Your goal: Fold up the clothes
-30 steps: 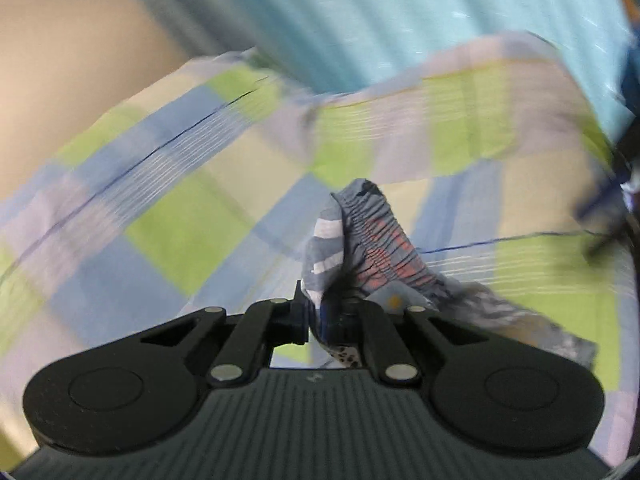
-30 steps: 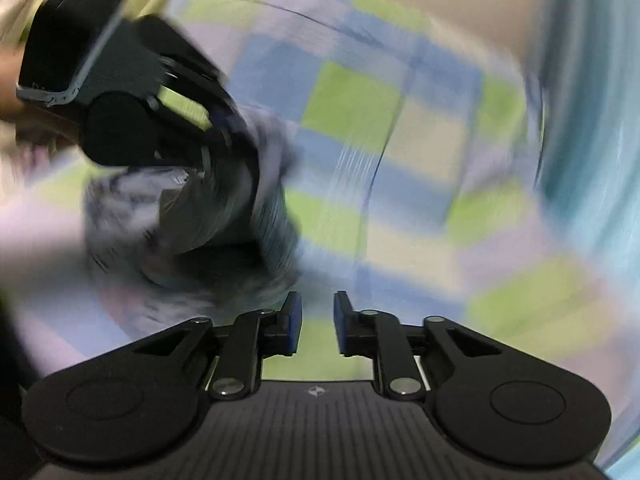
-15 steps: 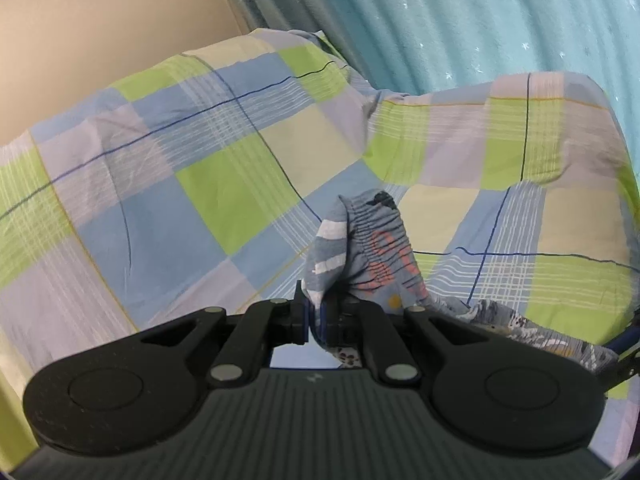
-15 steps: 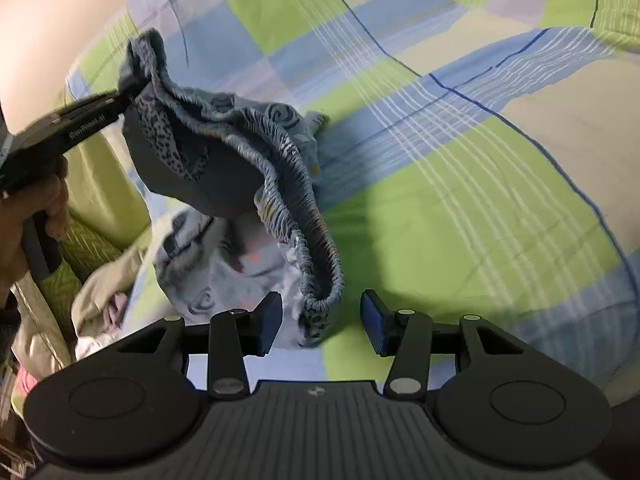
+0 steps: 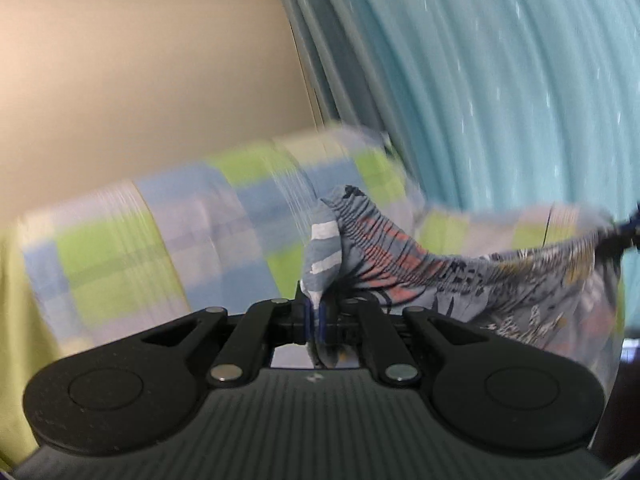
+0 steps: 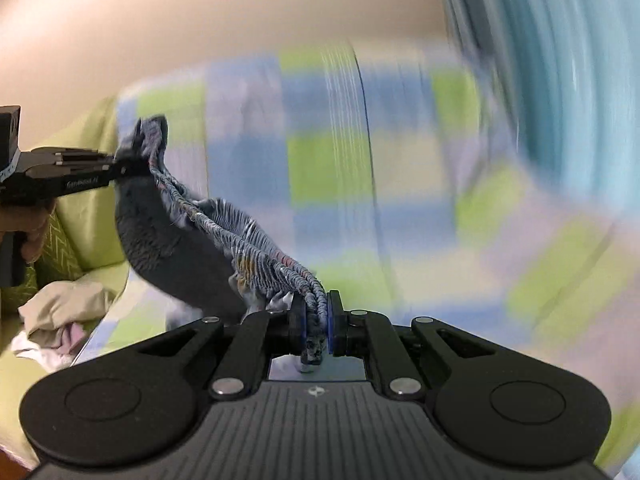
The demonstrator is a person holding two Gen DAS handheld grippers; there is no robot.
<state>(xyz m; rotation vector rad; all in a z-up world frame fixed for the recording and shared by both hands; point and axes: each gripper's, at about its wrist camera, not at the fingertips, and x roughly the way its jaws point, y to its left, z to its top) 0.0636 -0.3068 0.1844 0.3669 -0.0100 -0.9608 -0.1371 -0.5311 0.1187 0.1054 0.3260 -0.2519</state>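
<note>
A pair of blue-grey patterned shorts (image 5: 460, 280) with a gathered elastic waistband hangs in the air between my two grippers. My left gripper (image 5: 314, 318) is shut on one end of the waistband. My right gripper (image 6: 317, 322) is shut on the other end of the waistband (image 6: 256, 256). In the right wrist view the left gripper (image 6: 116, 170) shows at the far left, holding the shorts up. The cloth sags below the stretched waistband. Both views are blurred by motion.
A bed with a blue, green and lilac checked sheet (image 6: 332, 160) lies below. A turquoise curtain (image 5: 500, 80) hangs at the right and a beige wall (image 5: 140, 60) at the left. A pile of pale clothes (image 6: 60, 312) lies on a green cover at the left.
My right gripper has closed on the waistband that lay between its open jaws. Both grippers have lifted and spread, stretching the shorts off the bed.
</note>
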